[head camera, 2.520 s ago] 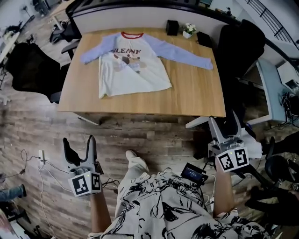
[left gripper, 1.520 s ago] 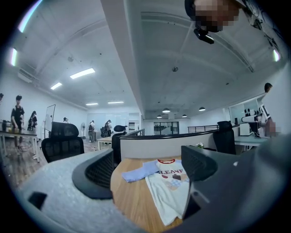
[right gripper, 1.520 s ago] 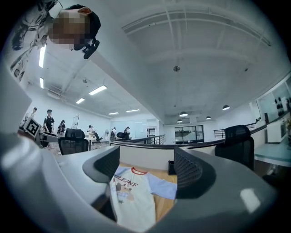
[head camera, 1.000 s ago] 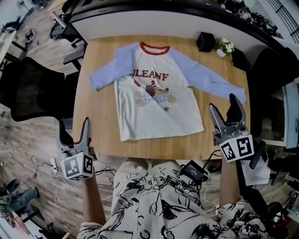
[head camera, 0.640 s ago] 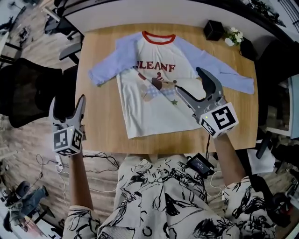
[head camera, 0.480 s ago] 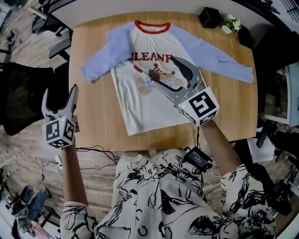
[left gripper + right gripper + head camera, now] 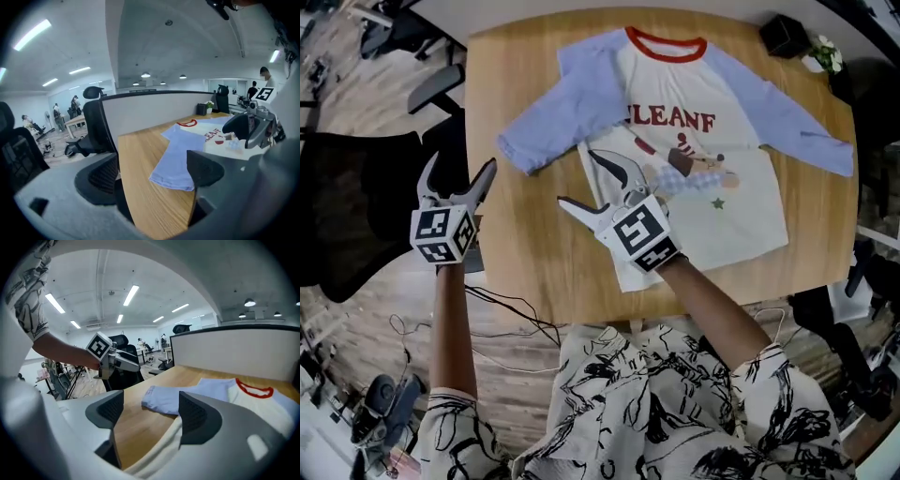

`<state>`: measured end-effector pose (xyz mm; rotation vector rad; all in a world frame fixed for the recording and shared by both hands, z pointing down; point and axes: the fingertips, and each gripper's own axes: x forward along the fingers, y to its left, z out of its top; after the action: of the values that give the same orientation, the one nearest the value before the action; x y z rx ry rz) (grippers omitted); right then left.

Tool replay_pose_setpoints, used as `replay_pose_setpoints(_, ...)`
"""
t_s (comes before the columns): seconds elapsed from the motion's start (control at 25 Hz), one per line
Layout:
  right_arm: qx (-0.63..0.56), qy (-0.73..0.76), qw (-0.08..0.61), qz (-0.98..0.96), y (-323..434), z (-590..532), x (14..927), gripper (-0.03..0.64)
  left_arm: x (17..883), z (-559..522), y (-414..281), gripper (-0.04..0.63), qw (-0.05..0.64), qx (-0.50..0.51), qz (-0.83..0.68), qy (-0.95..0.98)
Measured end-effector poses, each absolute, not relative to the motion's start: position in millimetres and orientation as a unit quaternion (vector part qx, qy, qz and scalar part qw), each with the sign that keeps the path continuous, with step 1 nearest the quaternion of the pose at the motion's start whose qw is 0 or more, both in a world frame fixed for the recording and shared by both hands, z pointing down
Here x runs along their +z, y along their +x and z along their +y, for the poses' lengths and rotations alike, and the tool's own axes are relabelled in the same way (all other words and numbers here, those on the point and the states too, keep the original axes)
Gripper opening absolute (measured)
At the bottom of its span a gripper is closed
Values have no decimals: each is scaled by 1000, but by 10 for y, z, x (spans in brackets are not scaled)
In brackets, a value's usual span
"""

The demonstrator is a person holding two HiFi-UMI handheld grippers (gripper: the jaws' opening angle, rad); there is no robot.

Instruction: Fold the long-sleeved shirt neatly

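The long-sleeved shirt (image 7: 741,202) lies flat and face up on the wooden table (image 7: 525,253): white body, light blue sleeves, red collar (image 7: 666,44). Its left sleeve (image 7: 553,117) slants down toward the table's left side. My right gripper (image 7: 579,178) hovers open just left of the shirt's lower left side, nothing between its fingers. In the right gripper view the white hem (image 7: 157,448) sits under the right gripper (image 7: 150,411), with the sleeve cuff (image 7: 161,399) beyond. My left gripper (image 7: 459,169) is open at the table's left edge, and in its own view the left gripper (image 7: 152,176) faces the cuff (image 7: 176,161).
A black box (image 7: 786,33) and a small potted plant (image 7: 825,54) stand at the table's far right corner. A black office chair (image 7: 356,216) is left of the table. Cables (image 7: 506,314) trail on the floor by the near edge. A grey partition (image 7: 154,110) runs behind the table.
My right gripper has swung left across the shirt, from its right side to its lower left side. My left gripper has come up to the table's left edge. The head view has shifted left.
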<state>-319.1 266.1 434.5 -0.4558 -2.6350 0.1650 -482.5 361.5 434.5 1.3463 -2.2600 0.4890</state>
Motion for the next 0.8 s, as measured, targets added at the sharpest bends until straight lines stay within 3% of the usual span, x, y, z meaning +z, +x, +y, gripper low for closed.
replay_pose_setpoints(0.24,50,-118,292,-948,-3768,3049,4977,328,5095,3363,-5105,404,273,193,-773,539)
replay_pose_setpoints(0.4,28,-95,341,-935,-4013,3221,5337,268,5367,3247,-5130,332,300,195,-738,572)
replay_pose_setpoints(0.76,12,-48,397,-917,-4109,3267,5657,143,5699,3224,-4939,104,319,251,-686,603)
replay_pose_setpoints(0.8,9,-45,399,-916,-4117,3259,5664,89,5709,3211,-4920,30,320,251,-685,605)
